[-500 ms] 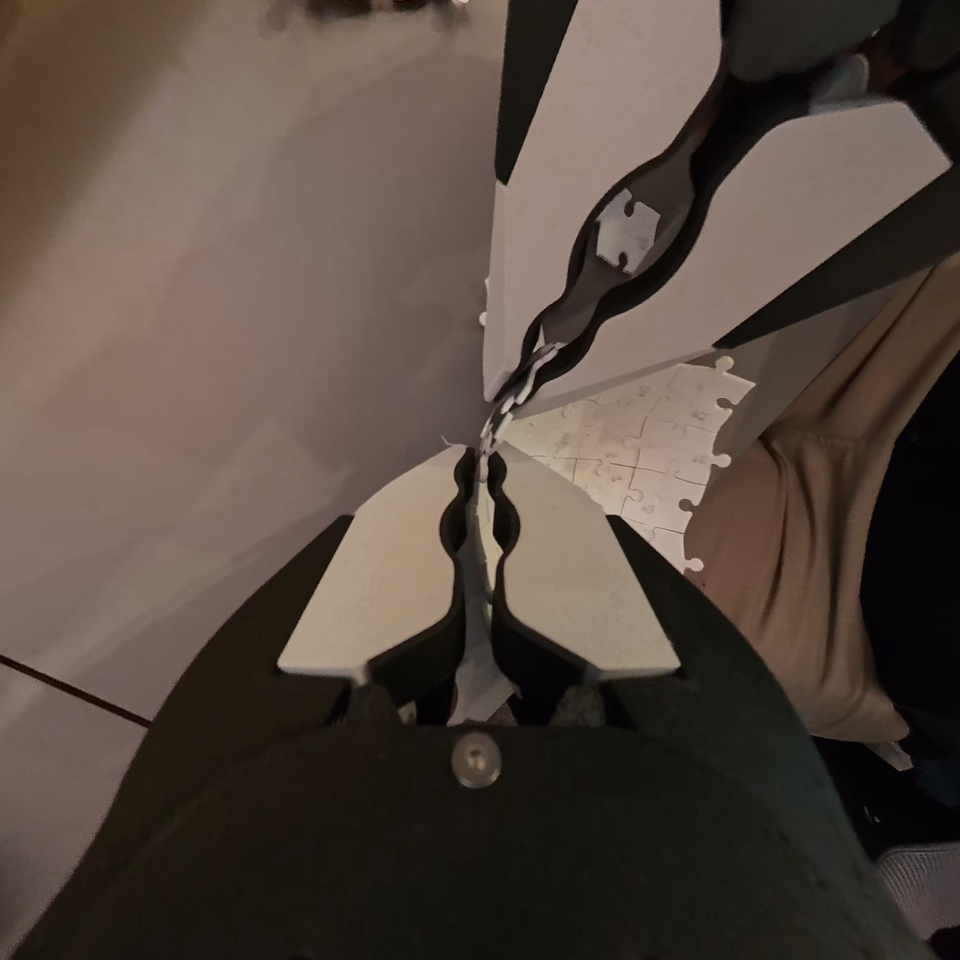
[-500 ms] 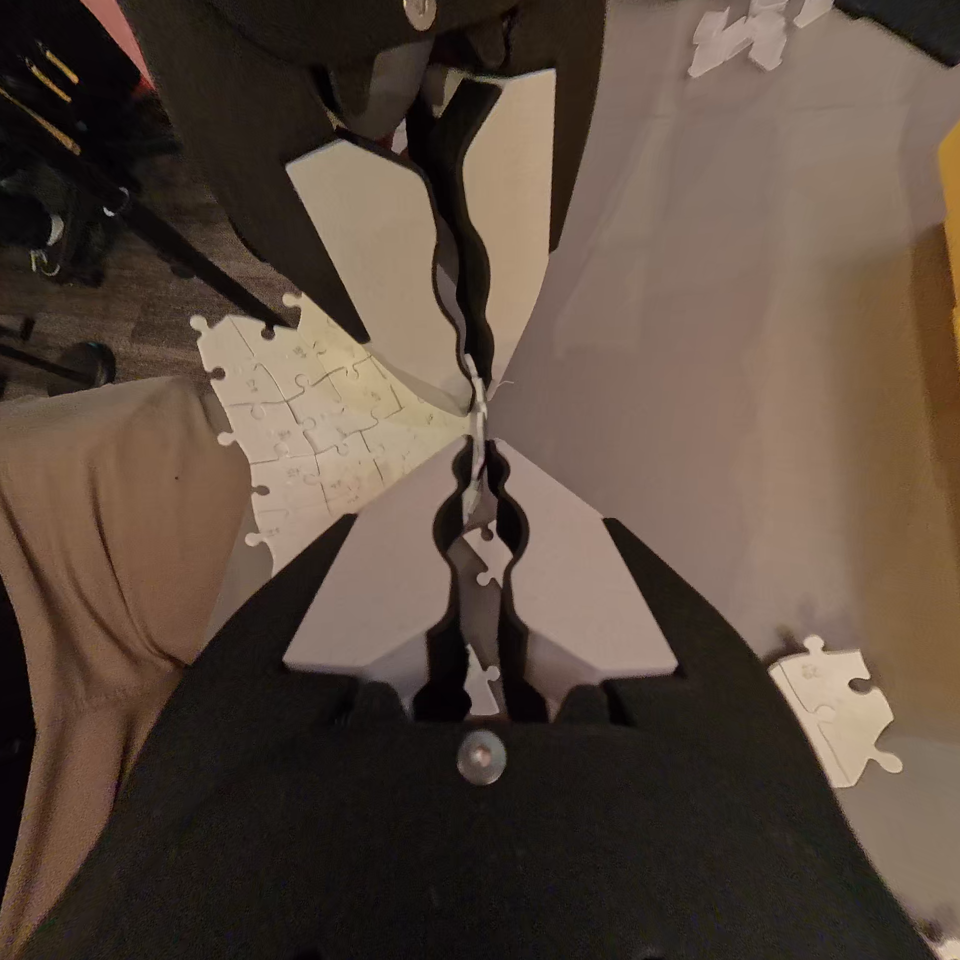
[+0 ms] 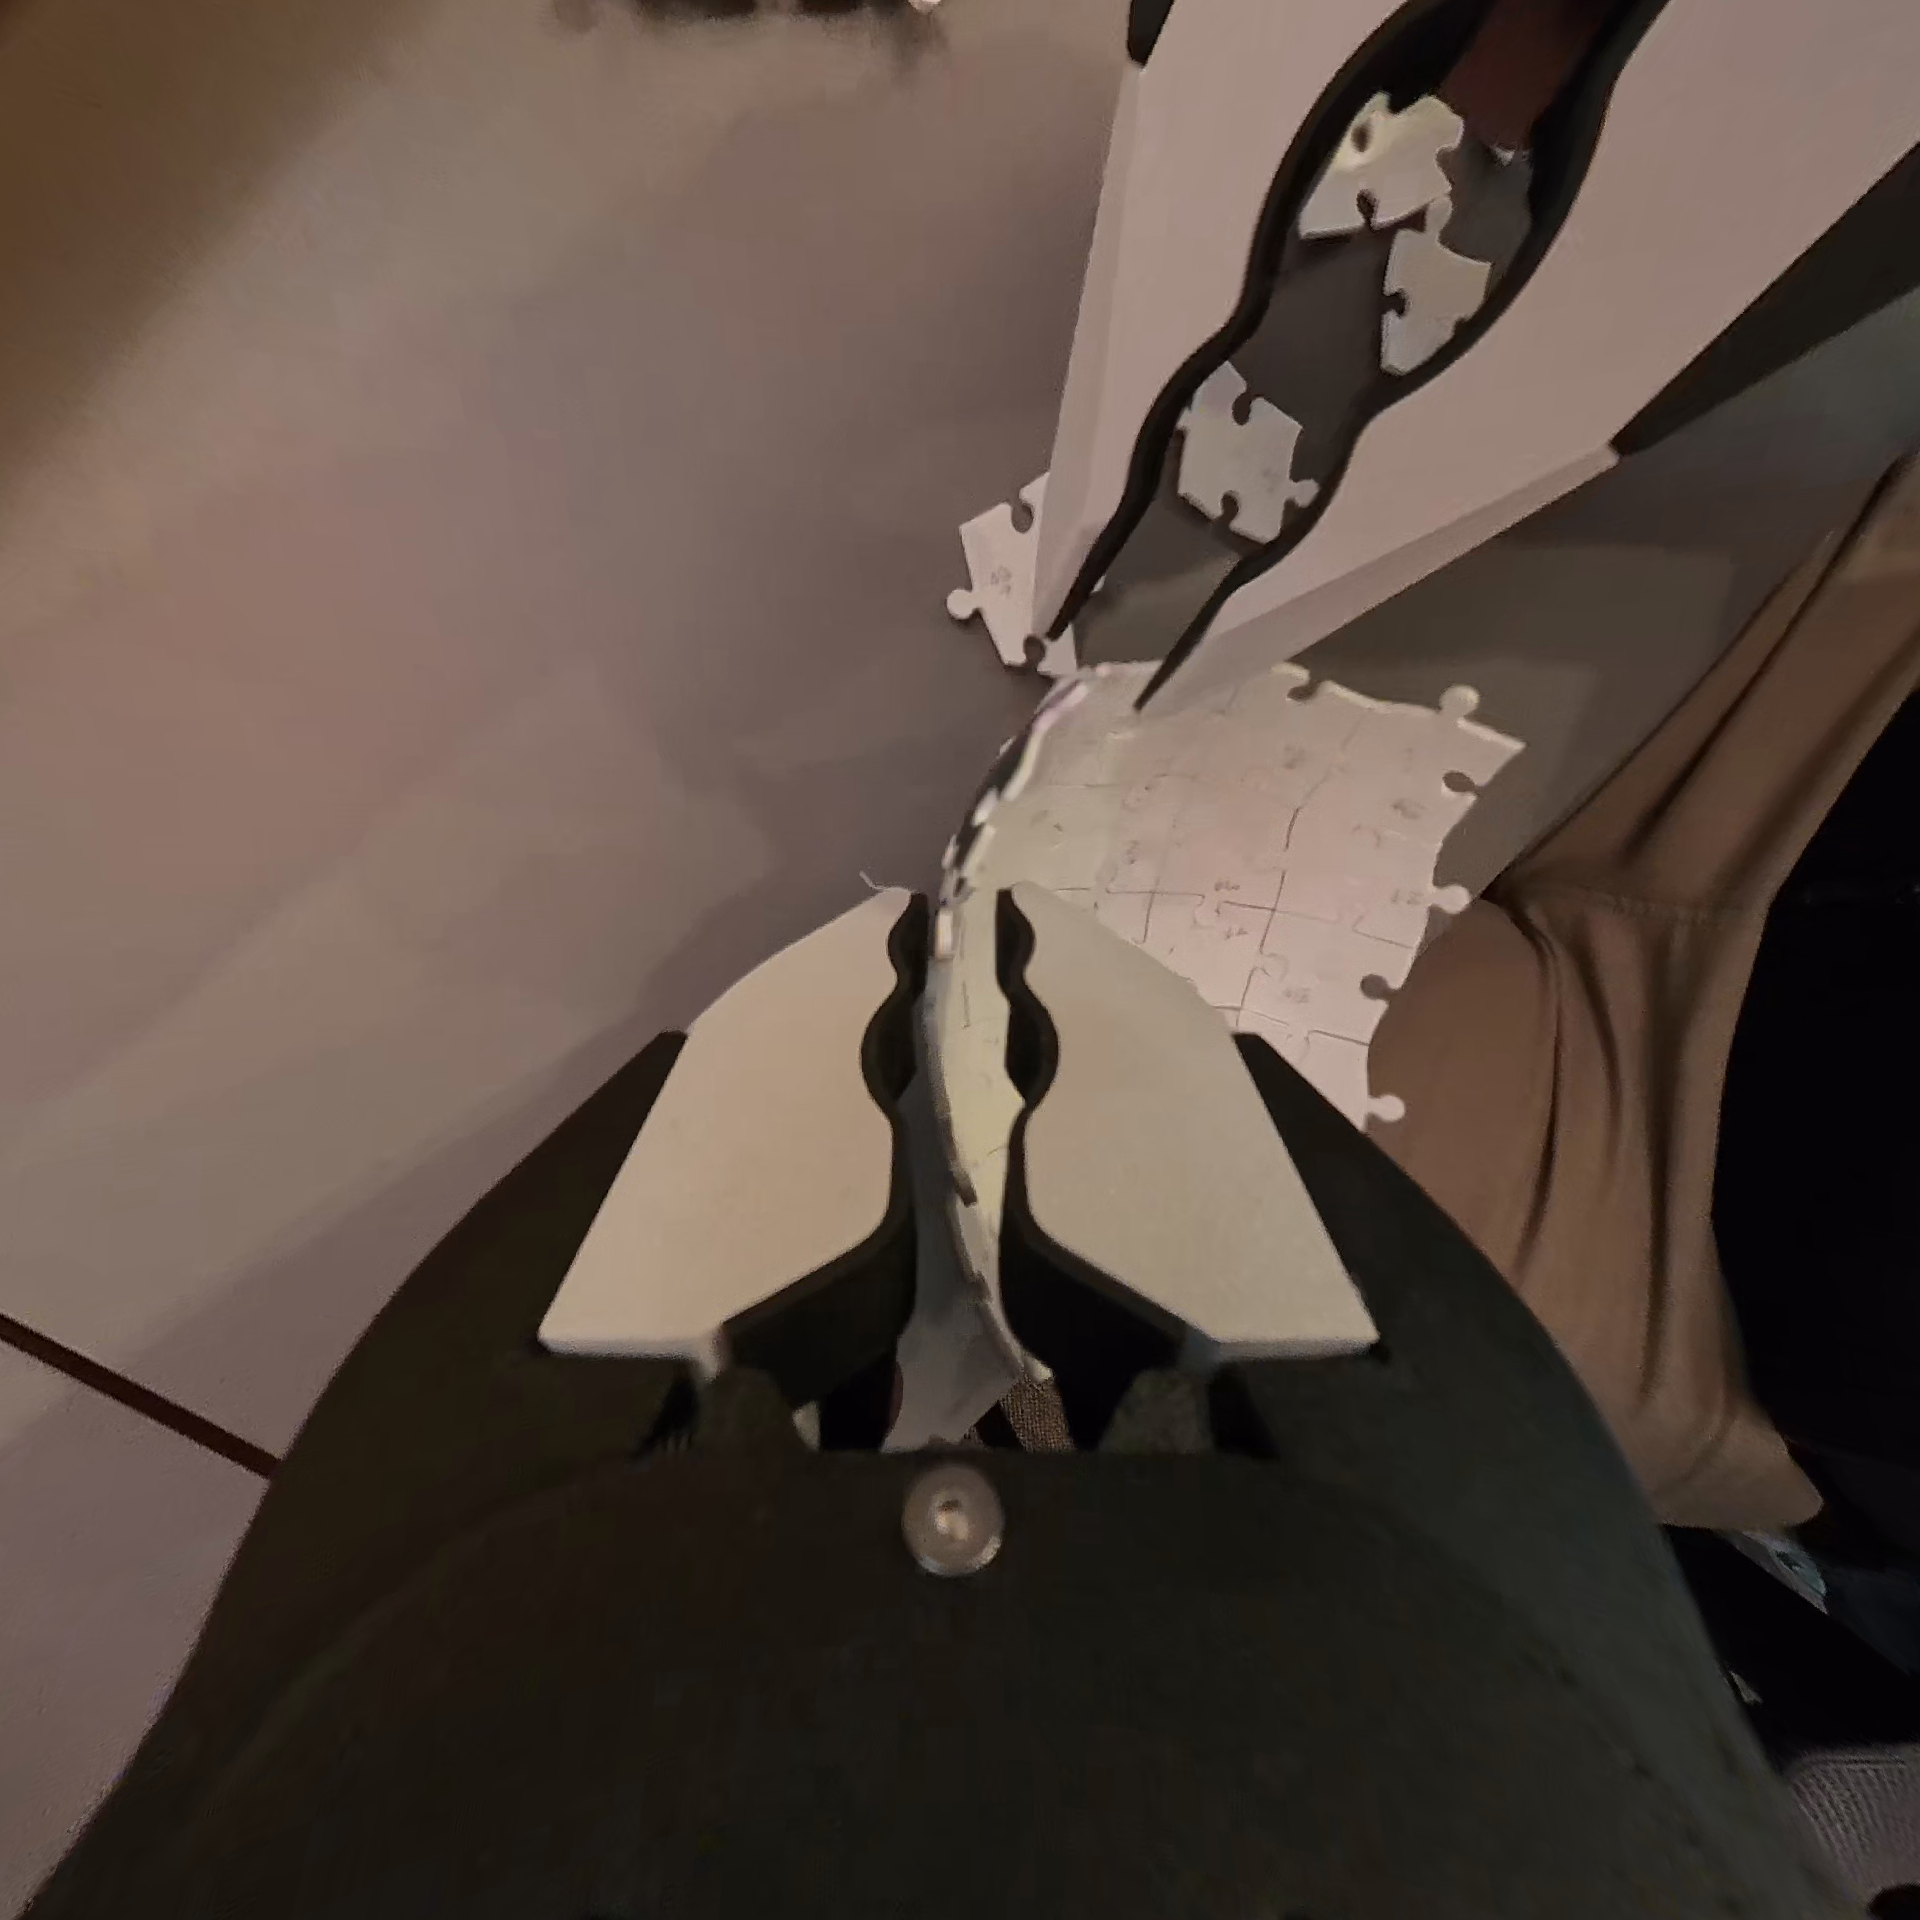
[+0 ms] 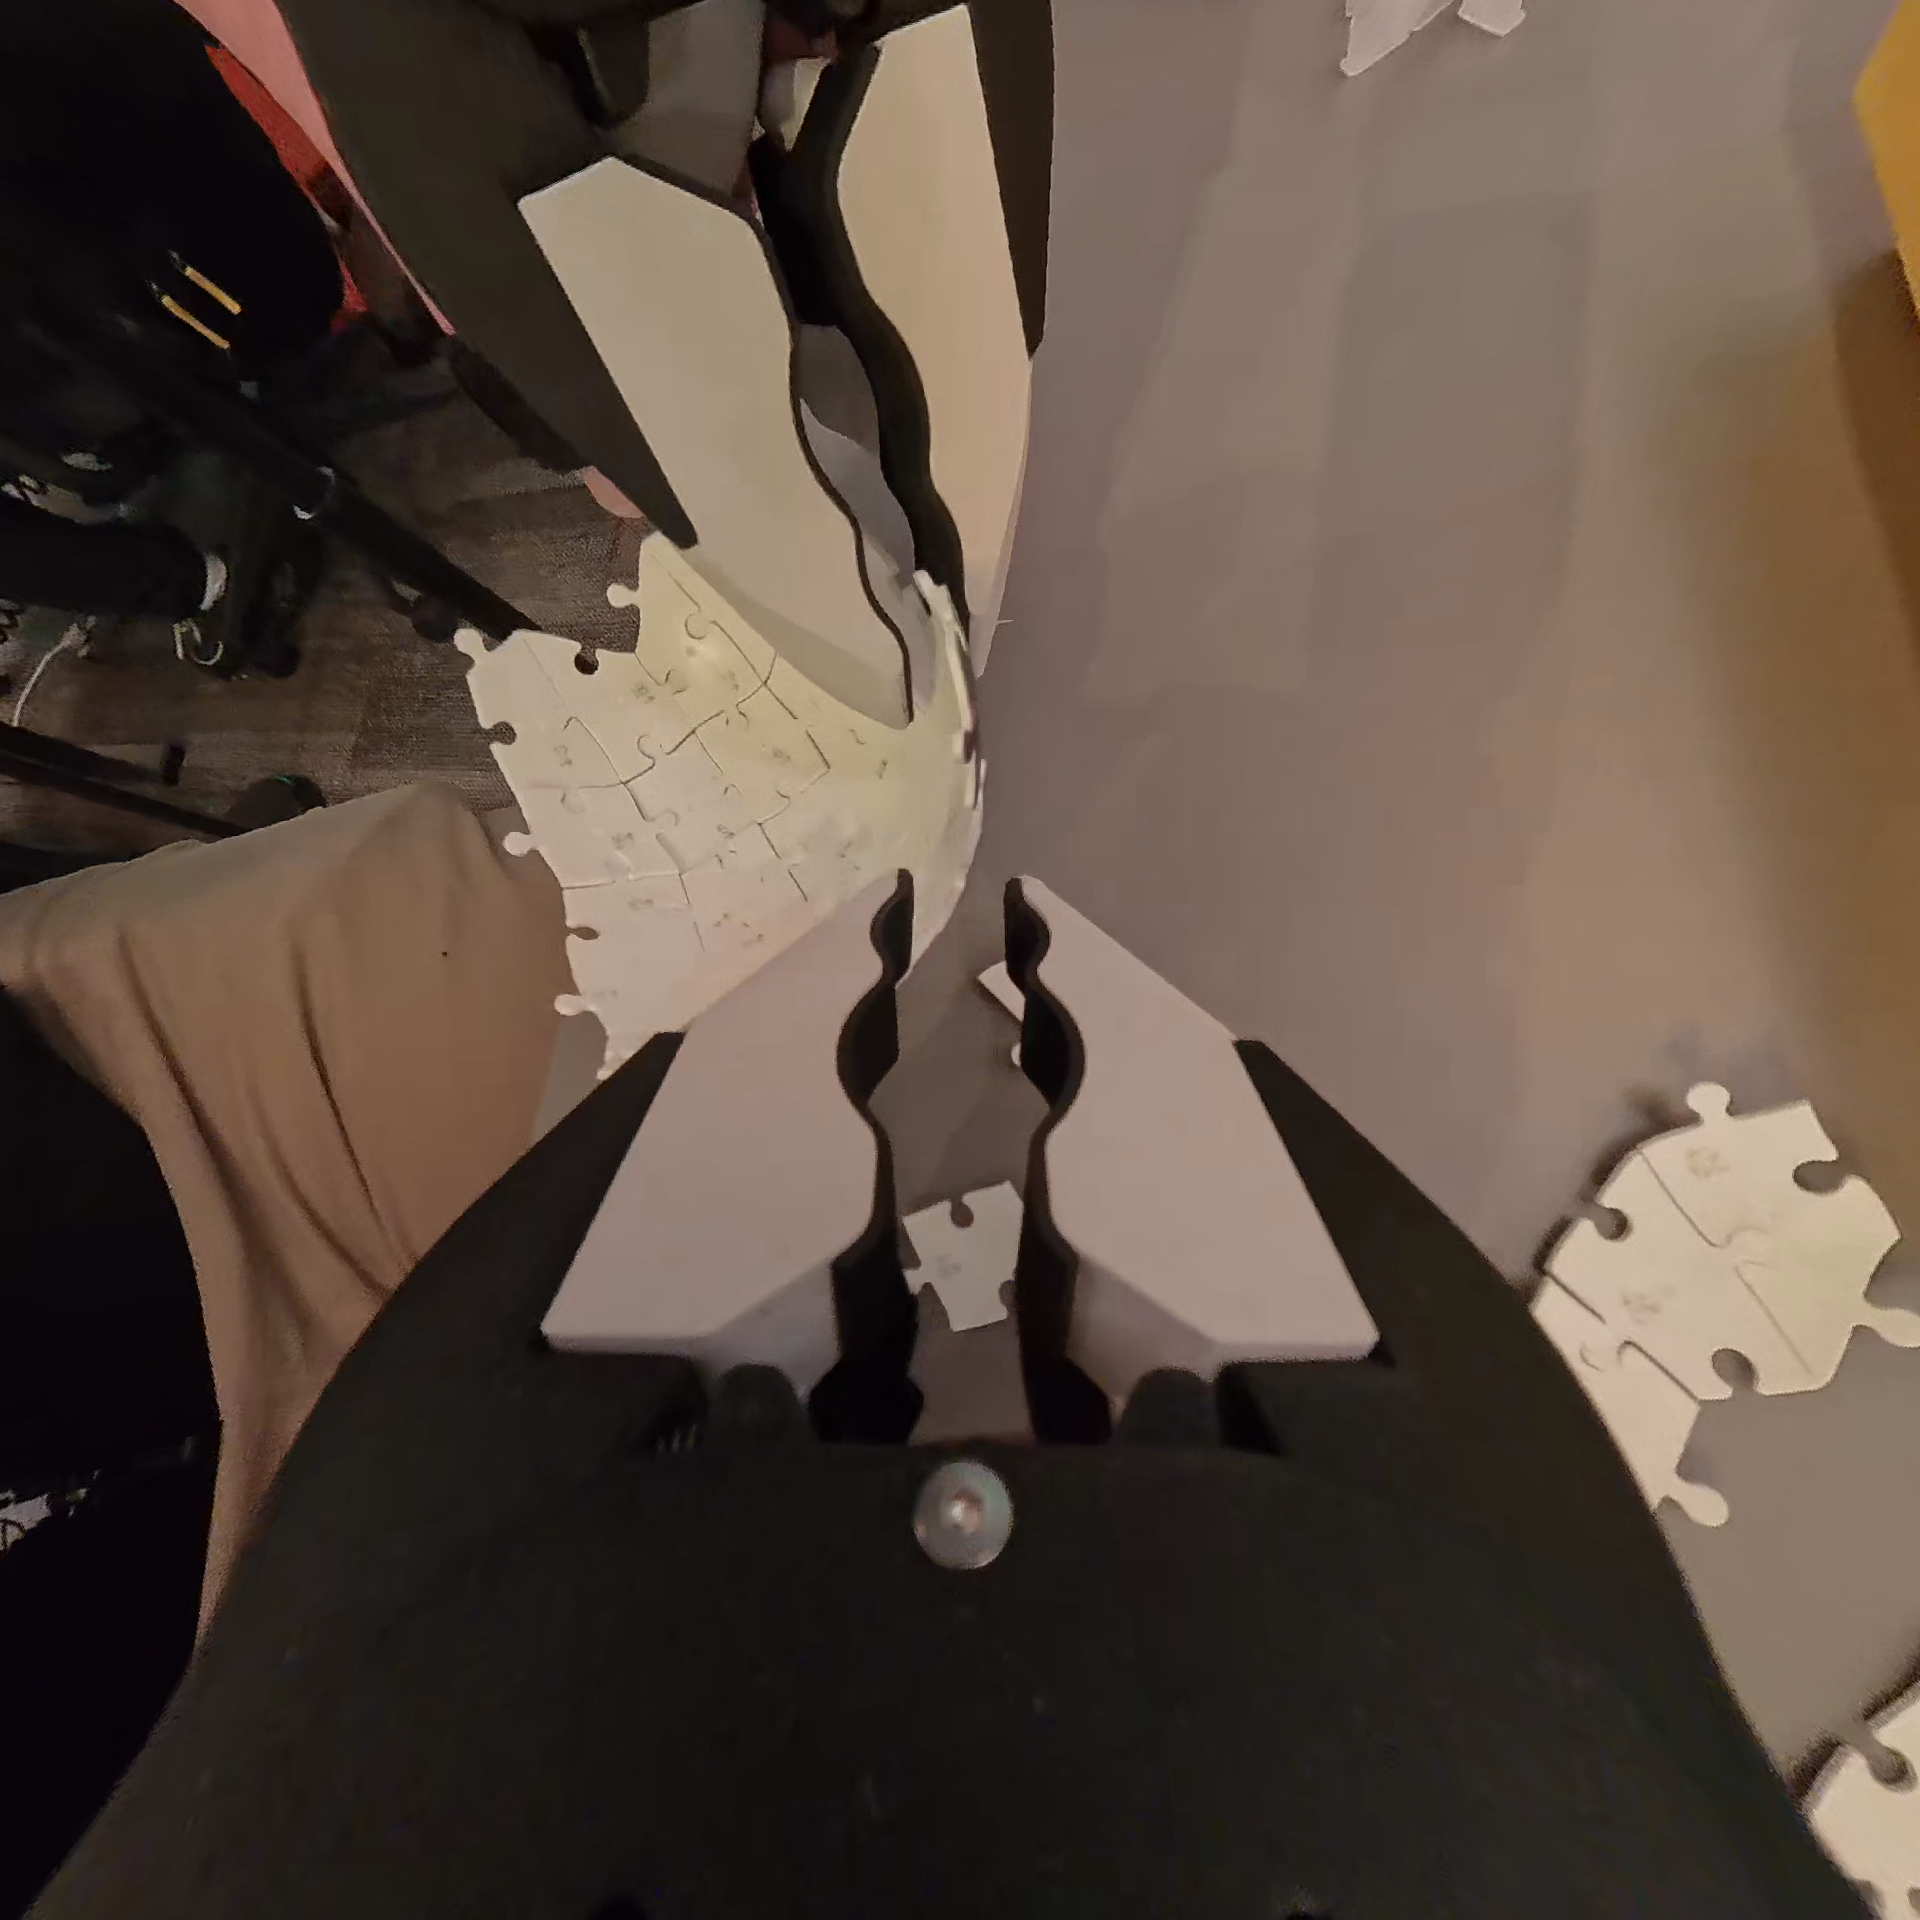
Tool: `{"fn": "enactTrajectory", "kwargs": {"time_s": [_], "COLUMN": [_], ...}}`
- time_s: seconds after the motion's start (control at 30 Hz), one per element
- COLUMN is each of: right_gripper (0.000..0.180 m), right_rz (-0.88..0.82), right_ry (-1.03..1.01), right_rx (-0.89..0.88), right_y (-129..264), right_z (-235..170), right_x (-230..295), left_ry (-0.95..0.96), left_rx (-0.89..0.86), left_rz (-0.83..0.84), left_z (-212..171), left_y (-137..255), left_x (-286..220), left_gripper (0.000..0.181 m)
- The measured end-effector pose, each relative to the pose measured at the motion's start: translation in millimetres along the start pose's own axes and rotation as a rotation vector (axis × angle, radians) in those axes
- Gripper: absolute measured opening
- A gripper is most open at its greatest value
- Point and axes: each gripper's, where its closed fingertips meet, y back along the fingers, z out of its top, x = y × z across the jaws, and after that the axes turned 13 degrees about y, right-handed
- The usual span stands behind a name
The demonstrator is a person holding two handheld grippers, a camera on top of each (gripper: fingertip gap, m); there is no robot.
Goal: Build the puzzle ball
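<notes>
My left gripper [image 3: 961, 920] is shut on the edge of a curved white puzzle section [image 3: 1247, 862] made of several joined pieces, and holds it up off the grey table [image 3: 468, 571]. In the right wrist view the left gripper [image 4: 935, 665] comes down from the top, gripping the same section [image 4: 707, 790]. My right gripper [image 4: 958, 888] is open and empty, its tips just short of the section's edge. It shows in the left wrist view [image 3: 1099, 665] at the upper right, jaws apart.
Loose pieces lie on the table: one under my right gripper [image 4: 961, 1257], a joined cluster at the right [image 4: 1714, 1268], another at the bottom right [image 4: 1870, 1808], one by the right fingertips [image 3: 997, 582]. Beige fabric [image 4: 260, 1039] hangs beside the table. A yellow object [image 4: 1891, 135] stands far right. The grippers' ends are close to 5 cm from one another. Left tips and right tips are each some 20 cm from the yellow object [image 4: 1891, 135].
My right gripper has opened, let go of the puzzle section's edge and drawn back a little. My left gripper still grips the section.
</notes>
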Motion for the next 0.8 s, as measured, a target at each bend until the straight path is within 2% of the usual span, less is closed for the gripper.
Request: {"fn": "enactTrajectory", "kwargs": {"time_s": [0.2, 0.4, 0.57, 0.8], "right_gripper": [0.015, 0.013, 0.005, 0.006], "right_rz": [-0.019, -0.046, -0.048, -0.031], "right_ry": [-0.021, -0.036, -0.059, -0.04], "right_rx": [-0.027, -0.031, -0.049, -0.07], "right_y": [2, -9, -13, -19], "right_z": [5, 7, 8, 11], "right_x": [4, 0, -4, -2], "left_ry": [0.005, -0.091, -0.12, -0.126], "left_rx": [-0.057, -0.071, -0.024, -0.012], "left_rz": [0.002, 0.03, 0.04, -0.001], "left_z": [0, 10, 10, 7], "left_y": [7, 4, -4, -8], "left_x": [2, -3, -1, -3], "left_gripper": [0.023, 0.029, 0.019, 0.007]}}
